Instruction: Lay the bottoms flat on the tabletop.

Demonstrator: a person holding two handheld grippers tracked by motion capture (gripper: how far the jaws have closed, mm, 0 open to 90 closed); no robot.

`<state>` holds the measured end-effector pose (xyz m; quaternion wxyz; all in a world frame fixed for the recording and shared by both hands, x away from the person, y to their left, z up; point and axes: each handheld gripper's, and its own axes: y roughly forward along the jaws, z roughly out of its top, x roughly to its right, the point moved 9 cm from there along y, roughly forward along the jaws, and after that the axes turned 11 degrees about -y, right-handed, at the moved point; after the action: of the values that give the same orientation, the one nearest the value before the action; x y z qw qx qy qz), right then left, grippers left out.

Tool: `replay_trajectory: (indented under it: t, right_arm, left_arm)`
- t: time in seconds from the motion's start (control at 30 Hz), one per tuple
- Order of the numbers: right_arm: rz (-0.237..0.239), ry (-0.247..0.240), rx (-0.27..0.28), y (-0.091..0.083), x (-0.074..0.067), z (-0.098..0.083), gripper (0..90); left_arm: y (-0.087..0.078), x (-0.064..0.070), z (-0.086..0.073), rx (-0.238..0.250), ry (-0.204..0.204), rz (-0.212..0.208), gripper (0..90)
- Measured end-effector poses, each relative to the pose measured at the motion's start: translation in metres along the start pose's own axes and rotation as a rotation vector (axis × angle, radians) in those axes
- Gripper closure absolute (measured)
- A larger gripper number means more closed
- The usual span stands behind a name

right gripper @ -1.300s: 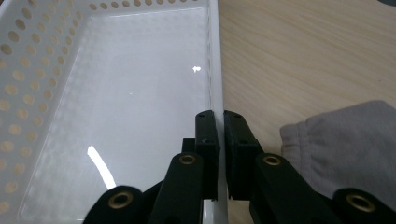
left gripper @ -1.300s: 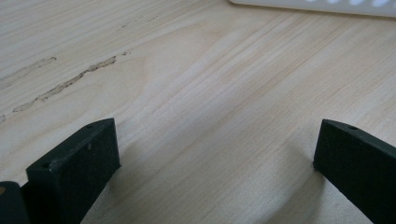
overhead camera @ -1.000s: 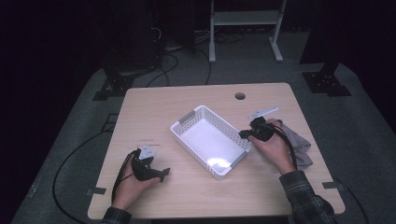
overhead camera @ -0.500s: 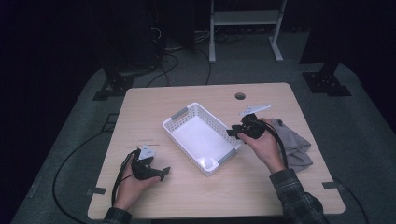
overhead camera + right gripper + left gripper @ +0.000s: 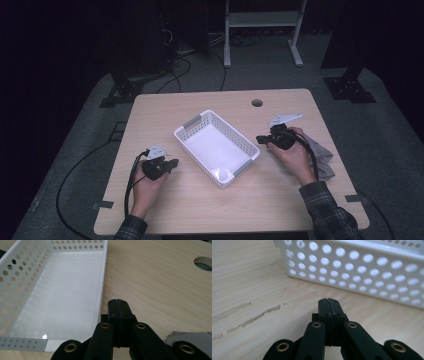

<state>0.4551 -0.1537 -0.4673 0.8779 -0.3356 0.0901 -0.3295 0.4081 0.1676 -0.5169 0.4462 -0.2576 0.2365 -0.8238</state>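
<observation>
A white perforated plastic basket [image 5: 217, 148] sits at the centre of the high view, turned diagonally on the table, with a grey band on the rim at each short end. Its smooth white floor holds nothing (the right gripper view [image 5: 60, 287] looks straight down into it and shows only glare on the bottom). In the left gripper view, the basket's hole-dotted side wall [image 5: 362, 267] crosses the upper right of the frame.

The pale wooden rectangular table [image 5: 200, 200] has a round cable hole [image 5: 257, 103] near its far edge, right of centre. A crumpled grey cloth [image 5: 322, 157] lies at the right side of the table, just beside the person's right hand [image 5: 295, 155]; one corner of it shows at the lower right of the right gripper view [image 5: 192, 336].

The black left gripper [image 5: 172, 163] rests low on the table at the lower left of the high view, pointing toward the basket but apart from it, its jaws pressed together on nothing. The black right gripper [image 5: 260, 139] is just beside the basket's right-hand end, its jaws likewise closed and empty.

Around the table lies grey carpet [image 5: 390, 150] with black cables trailing across it; a white metal frame [image 5: 262, 25] stands at the top of the frame, in a dark room.
</observation>
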Motion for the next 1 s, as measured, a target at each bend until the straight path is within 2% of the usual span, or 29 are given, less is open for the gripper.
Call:
replay_trajectory:
  t: [0.07,0.13,0.23,0.4,0.5,0.57,0.63,0.67,0.73,0.93,1.0]
  right_arm:
    - [0.002,-0.006,-0.014,0.003,0.001,-0.004,89.7]
    - [0.010,-0.004,-0.029,0.006,0.001,-0.007,89.7]
    - [0.029,-0.011,-0.045,0.010,-0.001,-0.012,89.7]
    - [0.061,-0.029,-0.044,0.011,-0.008,-0.013,89.7]
    - [0.091,-0.032,-0.035,0.010,-0.014,-0.014,89.7]
    - [0.111,-0.047,-0.034,0.009,-0.019,-0.015,89.7]
    - [0.126,-0.063,-0.035,0.010,-0.025,-0.016,89.7]
    - [0.129,-0.068,-0.035,0.010,-0.027,-0.016,89.7]
    - [0.142,-0.081,-0.034,0.011,-0.032,-0.015,89.7]
    - [0.179,-0.121,-0.045,0.016,-0.050,-0.012,89.7]
    - [0.202,-0.135,-0.048,0.018,-0.058,-0.010,89.7]
  left_arm:
    - [0.006,0.000,0.005,-0.006,0.003,0.007,90.0]
    - [0.014,0.001,0.011,0.011,-0.002,0.009,90.0]
    - [0.022,0.000,0.015,0.003,0.005,0.036,90.0]
    - [0.030,0.006,0.028,0.046,-0.030,0.016,90.0]
    - [0.033,0.005,0.031,0.038,-0.029,0.020,89.7]
    - [0.034,0.006,0.035,0.049,-0.040,-0.002,89.4]
    - [0.035,0.007,0.040,0.056,-0.039,-0.007,89.3]
    - [0.036,0.009,0.043,0.073,-0.052,-0.018,89.3]
    - [0.037,0.012,0.044,0.061,-0.042,-0.030,89.2]
    - [0.037,0.022,0.049,0.064,-0.008,-0.056,88.8]
    - [0.036,0.023,0.050,0.061,0.004,-0.052,89.5]
